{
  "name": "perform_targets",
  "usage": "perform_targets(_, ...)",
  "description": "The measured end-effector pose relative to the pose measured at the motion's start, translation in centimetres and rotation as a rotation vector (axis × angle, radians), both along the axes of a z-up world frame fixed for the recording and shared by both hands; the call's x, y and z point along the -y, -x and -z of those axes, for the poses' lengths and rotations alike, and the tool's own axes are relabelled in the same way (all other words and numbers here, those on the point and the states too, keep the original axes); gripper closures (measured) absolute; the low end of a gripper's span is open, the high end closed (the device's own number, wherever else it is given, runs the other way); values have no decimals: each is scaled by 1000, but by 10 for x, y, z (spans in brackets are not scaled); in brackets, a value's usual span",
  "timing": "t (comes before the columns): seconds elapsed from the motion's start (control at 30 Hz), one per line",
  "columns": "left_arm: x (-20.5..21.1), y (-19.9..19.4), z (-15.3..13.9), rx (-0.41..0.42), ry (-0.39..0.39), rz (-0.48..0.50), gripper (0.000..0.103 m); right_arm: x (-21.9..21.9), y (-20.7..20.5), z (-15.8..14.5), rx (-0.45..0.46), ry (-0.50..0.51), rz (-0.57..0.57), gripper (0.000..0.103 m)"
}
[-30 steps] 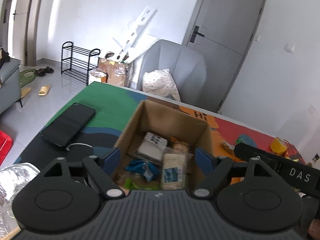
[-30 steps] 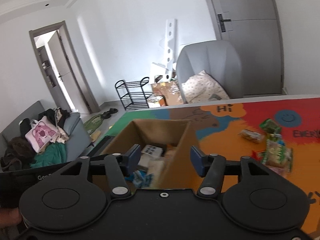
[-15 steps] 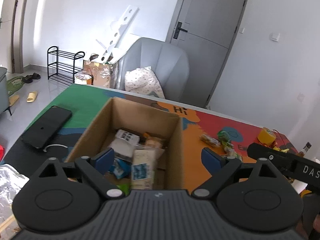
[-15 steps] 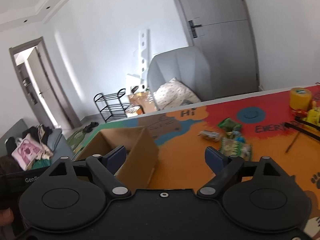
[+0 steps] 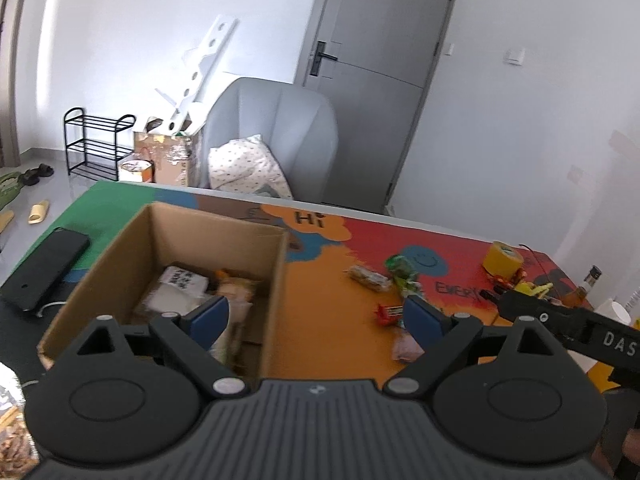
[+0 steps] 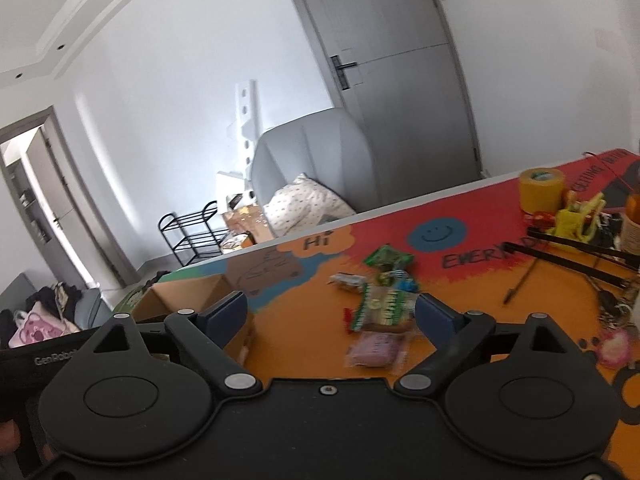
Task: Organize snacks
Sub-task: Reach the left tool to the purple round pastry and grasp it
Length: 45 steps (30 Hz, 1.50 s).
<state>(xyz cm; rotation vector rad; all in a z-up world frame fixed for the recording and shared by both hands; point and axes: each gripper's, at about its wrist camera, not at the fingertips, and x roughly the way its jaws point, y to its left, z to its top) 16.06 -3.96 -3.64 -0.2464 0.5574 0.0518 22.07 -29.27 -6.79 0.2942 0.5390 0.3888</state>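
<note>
Both my grippers are up over the table mat (image 5: 328, 292), nothing in either. My left gripper (image 5: 316, 314) has its fingers spread wide, and its left finger (image 5: 210, 314) overlaps the open cardboard box (image 5: 276, 292) in view. The box holds several packets: a white one with dark print (image 5: 182, 280) near the back and a tan one (image 5: 234, 292) beside it. My right gripper (image 6: 332, 312) has just been opening further and now stands wide with nothing between the pads. Loose snacks lie on the orange part of the mat, well right of the box: a pink packet (image 6: 374, 350) nearest my right fingers, a green-and-white packet (image 6: 384, 304) behind it, a green packet (image 6: 388, 258) farther back and a small clear-wrapped one (image 6: 348, 280) to its left. A yellow tape roll (image 6: 542, 190) stands at the far right.
</note>
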Motion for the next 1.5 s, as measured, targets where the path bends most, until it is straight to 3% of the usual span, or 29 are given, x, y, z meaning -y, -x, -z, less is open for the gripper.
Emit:
perform_targets(0.23, 27, -14, 2, 20, -24, 52, 10, 23, -5, 11, -14, -7, 43, 12)
perform_targets(0.47, 49, -29, 11, 9, -29, 96, 12, 40, -15, 24, -42, -20, 61, 20)
perform_targets(0.77, 70, -59, 33, -46, -43, 117, 16, 54, -36, 47, -105, -59, 63, 28)
perform_targets(1.3, 103, -116, 92, -178, -26, 175, 24, 69, -72, 79, -173, -84, 78, 28)
perform_targets(1.4, 108, -124, 102, -201, -22, 188, 29, 67, -79, 85, -189, -86, 76, 28)
perform_targets(1.5, 107, -131, 113, -245, -1, 189, 49, 60, -85, 88, -196, -81, 59, 28)
